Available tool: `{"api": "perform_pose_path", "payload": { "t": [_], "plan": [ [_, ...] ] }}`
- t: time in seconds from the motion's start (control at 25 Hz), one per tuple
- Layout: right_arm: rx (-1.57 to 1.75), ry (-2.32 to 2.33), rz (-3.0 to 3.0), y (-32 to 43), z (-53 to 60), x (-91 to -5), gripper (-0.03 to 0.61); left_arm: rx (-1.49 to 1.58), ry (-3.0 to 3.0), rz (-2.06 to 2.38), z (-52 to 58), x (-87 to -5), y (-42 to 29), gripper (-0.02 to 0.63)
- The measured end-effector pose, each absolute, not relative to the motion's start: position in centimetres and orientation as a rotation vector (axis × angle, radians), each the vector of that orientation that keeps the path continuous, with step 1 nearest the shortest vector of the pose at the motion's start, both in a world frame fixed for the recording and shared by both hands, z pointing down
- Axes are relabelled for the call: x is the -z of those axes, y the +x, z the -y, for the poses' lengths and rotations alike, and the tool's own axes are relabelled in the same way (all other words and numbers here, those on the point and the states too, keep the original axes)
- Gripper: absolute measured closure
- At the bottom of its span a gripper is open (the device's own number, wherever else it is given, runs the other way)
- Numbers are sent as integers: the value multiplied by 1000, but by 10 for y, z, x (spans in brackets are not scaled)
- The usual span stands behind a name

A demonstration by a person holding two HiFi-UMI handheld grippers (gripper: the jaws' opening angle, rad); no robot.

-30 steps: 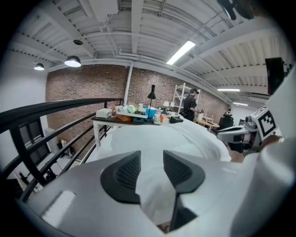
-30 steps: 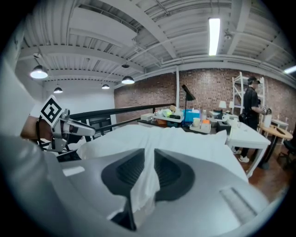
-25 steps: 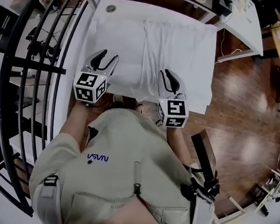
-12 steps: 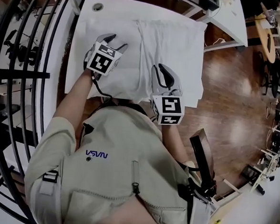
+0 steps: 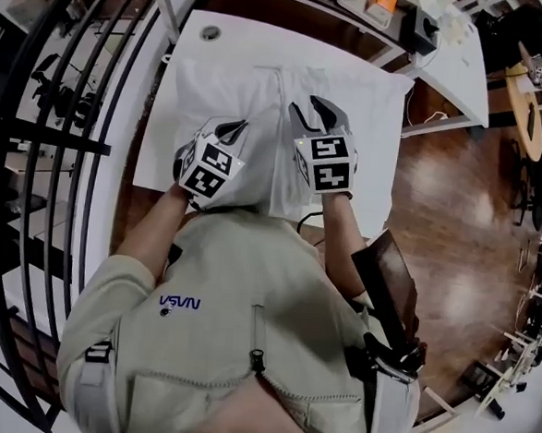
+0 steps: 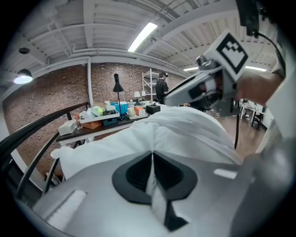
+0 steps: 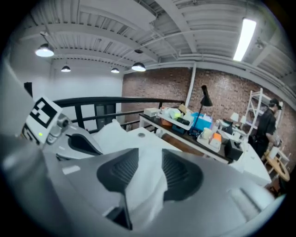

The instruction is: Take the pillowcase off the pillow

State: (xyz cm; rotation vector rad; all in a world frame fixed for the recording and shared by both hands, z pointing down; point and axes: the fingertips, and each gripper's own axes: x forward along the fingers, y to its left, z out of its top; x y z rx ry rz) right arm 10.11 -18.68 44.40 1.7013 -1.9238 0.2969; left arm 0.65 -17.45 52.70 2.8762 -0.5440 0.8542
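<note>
A white pillow in a white pillowcase lies on a white table. My left gripper sits on the near middle of the pillow. It is shut on a thin fold of the pillowcase, which runs up between its black pads. The jaws have just been closing. Close to its right, my right gripper reaches further over the pillow. Its jaws have just been opening and stand apart, with a bunch of pillowcase fabric lying between the ribbed pads.
A black metal railing curves along the table's left side. Behind the table a bench carries boxes and small items. Wooden floor lies to the right. A person stands far off by shelves.
My left gripper came back from the pillow's far left to its near middle and closed on the fabric. My right gripper moved forward over the pillow and its jaws spread wider.
</note>
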Motion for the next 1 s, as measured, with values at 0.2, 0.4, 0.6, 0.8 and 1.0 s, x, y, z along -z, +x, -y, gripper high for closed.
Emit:
{"api": "perform_pose_path", "payload": {
  "t": [0.2,0.4,0.6,0.8,1.0],
  "plan": [
    [-317,1467,1825,96,202,-492,423,-725,2901,604,163,-501,-8,601],
    [-210,1555,1711,126,208,-494,574,-597,2866,651,167,-488,-25,601],
    [-270,1756,1614,197,191,-475,574,-481,2829,666,168,-473,-46,601],
    [-359,1869,1538,225,162,-495,574,-490,2810,653,161,-485,-47,601],
    [-333,1855,1563,214,163,-505,574,-547,2764,653,174,-507,-43,598]
  ]
}}
